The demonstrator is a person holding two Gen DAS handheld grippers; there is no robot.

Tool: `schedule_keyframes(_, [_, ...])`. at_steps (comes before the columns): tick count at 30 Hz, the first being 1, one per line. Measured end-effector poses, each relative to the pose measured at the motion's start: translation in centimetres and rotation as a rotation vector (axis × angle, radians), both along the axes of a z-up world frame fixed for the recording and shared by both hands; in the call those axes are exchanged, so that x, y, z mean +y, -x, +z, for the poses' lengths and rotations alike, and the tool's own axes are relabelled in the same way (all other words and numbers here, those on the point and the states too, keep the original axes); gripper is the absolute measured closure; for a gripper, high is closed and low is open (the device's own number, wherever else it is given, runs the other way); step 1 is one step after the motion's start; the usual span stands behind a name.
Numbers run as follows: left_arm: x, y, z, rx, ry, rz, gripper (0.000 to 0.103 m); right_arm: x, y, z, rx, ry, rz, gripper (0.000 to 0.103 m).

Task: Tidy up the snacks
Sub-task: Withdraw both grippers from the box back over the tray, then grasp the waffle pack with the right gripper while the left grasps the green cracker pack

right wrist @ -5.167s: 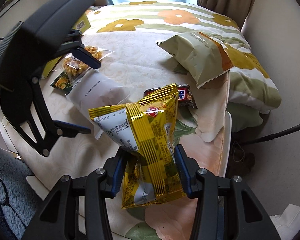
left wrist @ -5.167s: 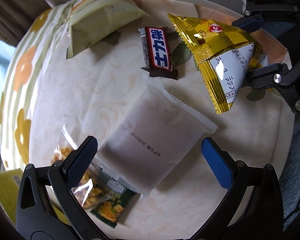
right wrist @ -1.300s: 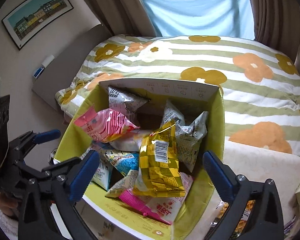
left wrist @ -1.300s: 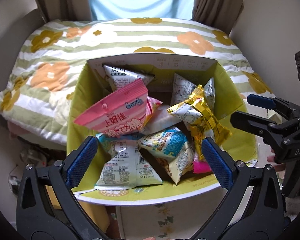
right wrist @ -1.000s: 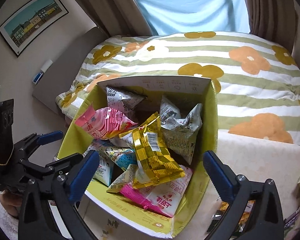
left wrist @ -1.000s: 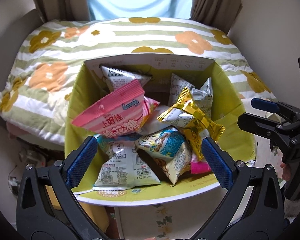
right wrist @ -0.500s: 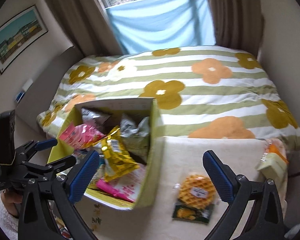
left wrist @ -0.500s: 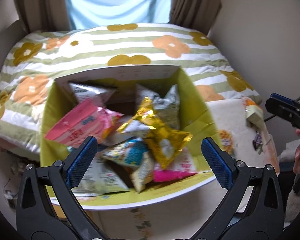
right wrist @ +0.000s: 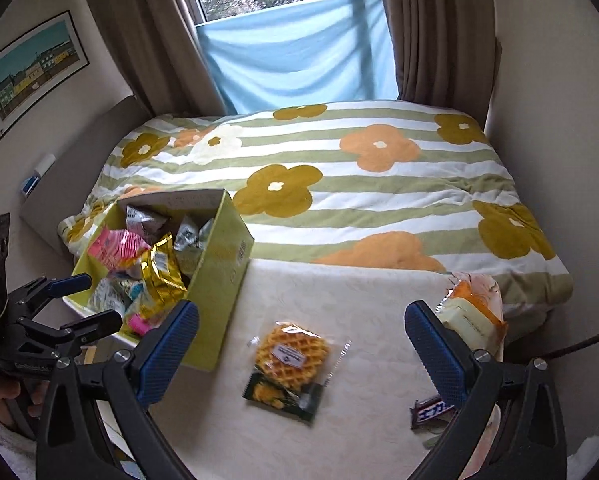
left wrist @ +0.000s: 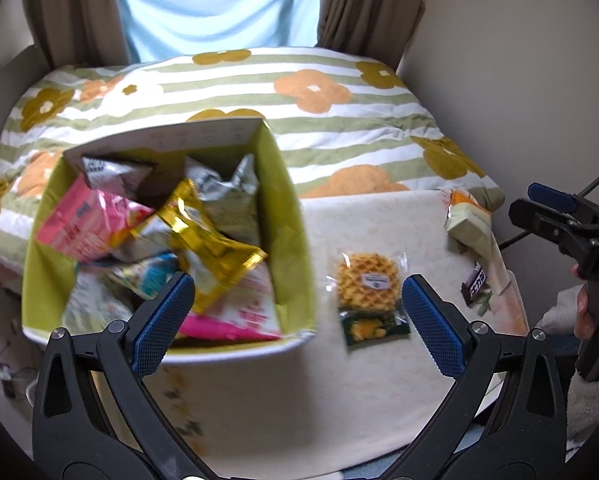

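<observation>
Left wrist view: left gripper, jaws wide apart, empty, aimed over the near edge of the cream table. Snack box, yellow-green, upper left of frame, packed with packets, gold packet on top. Waffle packet lies centre right, just beyond the right finger, long axis running away from the camera. Pale green bag and chocolate bar sit at right edge of table. Right gripper, far right, also apart.

Right wrist view: right gripper, jaws spread, empty, held level above table. Waffle packet lies squarely between its fingers, slightly tilted; this hand is judged nearer. Snack box at centre left.
</observation>
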State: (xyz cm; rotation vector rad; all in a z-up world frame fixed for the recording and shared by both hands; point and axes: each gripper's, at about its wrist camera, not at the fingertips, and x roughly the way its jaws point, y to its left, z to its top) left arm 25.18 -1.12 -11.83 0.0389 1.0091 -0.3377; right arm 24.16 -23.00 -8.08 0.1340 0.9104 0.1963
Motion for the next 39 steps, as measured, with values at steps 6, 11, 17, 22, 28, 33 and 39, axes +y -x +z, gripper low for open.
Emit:
schedule_keyframes(6, [-3.1,2.1,-2.1,0.028,0.007,0.091,0.0,-2.5,0.4,-2.6,0.029,-0.002,0.137,0.0])
schedule_keyframes(11, [-5.1,4.0,-4.9,0.065,0.002,0.158,0.0,-3.8,-0.6,-5.5,0.065,-0.004,0.254,0.0])
schedule_keyframes(17, [-7.5,5.4,-9.0,0.117,-0.009,0.166,0.0,-3.7,-1.9,-8.5,0.092,0.001,0.371,0.0])
schedule_keyframes(22, [-8.4,5.6,-12.0,0.137,-0.005,0.161,0.0,-1.6,-2.8,-11.2,0.09,0.028,0.533,0.0])
schedule_keyframes(28, [-8.9,5.5,-15.6,0.167,0.006,0.165,0.0,1.8,-4.1,-15.7,0.127,0.073,0.704,0.0])
schedule_keyframes(33, [-9.3,5.3,-17.5,0.18,0.006,0.152,0.0,4.2,-4.8,-18.3,0.134,0.155,0.824,0.0])
schedule_keyframes(39, [-9.4,5.0,-18.3,0.19,0.016,0.147,0.0,5.8,-5.4,-19.7,0.13,0.203,0.914,0.0])
